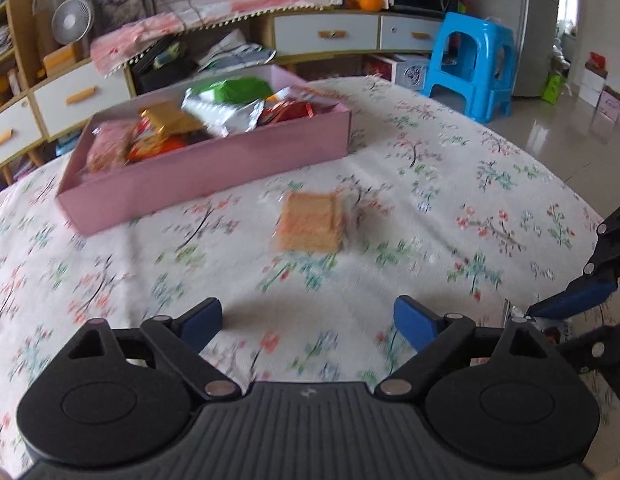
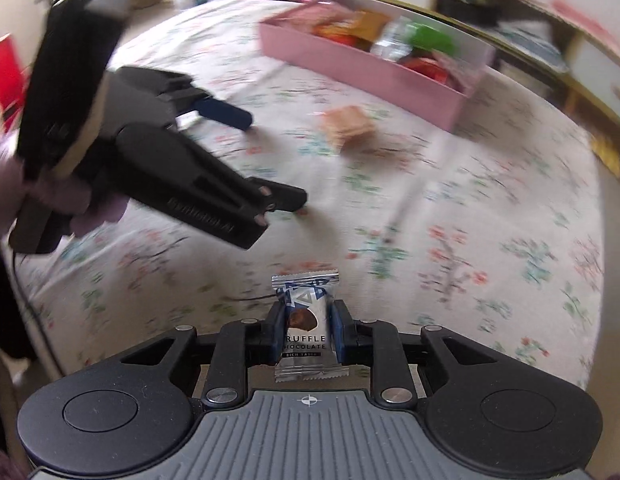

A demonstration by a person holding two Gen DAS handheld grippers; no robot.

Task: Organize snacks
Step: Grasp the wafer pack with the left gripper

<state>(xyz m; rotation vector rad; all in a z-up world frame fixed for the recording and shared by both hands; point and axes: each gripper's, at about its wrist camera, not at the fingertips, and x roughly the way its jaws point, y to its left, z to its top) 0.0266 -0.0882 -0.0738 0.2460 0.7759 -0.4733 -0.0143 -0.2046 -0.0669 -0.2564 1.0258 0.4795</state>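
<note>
Right wrist view: the right gripper [image 2: 305, 330] clamps a small silver chocolate truffle packet [image 2: 305, 320] between its blue pads, above the white floral tablecloth [image 2: 490, 220]. To its left, the left gripper [image 2: 269, 152], held in a hand [image 2: 49, 196], has its jaws spread wide with nothing between them. In the left wrist view, a clear-wrapped orange wafer pack [image 1: 312, 222] lies on the cloth ahead of those jaws. Beyond it sits a long pink cardboard box [image 1: 213, 168] holding assorted snack packets [image 1: 213, 114], well apart from the truffle packet.
</note>
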